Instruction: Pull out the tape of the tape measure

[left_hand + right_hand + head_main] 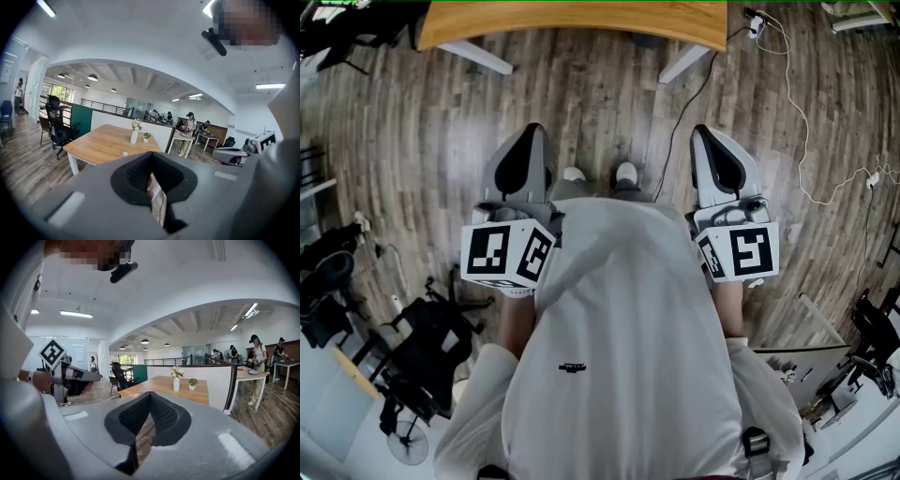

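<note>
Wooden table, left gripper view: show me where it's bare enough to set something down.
Bare: the table's left half, toward the office chair. Crowded: its right half, with vase, potted plant and a small white thing in front.

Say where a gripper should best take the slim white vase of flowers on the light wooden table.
Probably its plain body below the flowers, coming in level from the side. The slim white vase stands upright and narrow on the light wooden table, blooms crowding its top. A small potted plant sits just right of it, so the left side looks freer.
</note>
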Available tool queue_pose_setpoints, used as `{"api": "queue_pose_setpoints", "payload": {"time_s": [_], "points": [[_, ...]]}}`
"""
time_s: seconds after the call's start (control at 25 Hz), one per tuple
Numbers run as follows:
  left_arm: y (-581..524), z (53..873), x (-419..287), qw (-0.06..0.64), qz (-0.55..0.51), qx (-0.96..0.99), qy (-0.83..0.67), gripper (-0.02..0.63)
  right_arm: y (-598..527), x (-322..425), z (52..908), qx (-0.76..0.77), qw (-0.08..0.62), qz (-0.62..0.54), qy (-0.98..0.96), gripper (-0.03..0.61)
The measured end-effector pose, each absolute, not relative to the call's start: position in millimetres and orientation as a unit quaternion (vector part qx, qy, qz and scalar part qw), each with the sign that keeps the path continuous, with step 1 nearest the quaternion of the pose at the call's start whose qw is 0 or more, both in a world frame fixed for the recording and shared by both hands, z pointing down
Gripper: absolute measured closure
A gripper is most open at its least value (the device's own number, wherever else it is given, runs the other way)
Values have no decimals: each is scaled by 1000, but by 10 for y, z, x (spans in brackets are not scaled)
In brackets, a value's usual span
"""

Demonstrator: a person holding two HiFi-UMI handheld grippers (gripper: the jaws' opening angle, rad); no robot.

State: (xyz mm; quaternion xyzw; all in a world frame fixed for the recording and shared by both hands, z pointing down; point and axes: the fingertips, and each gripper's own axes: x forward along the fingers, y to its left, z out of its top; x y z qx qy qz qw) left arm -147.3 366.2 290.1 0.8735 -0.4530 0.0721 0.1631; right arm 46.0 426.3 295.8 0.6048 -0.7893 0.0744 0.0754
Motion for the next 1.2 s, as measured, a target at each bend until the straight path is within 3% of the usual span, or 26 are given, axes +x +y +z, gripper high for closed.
{"api": "queue_pose_setpoints", "payload": {"time_s": [0.64,0.92,1.2], "points": [[4039,2857,-1161,159,40,879,-448,597,4425,230,3076,531,90,86,-838,577],[4150,2934,-1431,167,49,855,-488,597,4569,136,3350,456,181,75,-868,577],[4247,2913,-1372,160,51,844,-509,597,4543,191,3349,451,146,85,-877,577]]}}
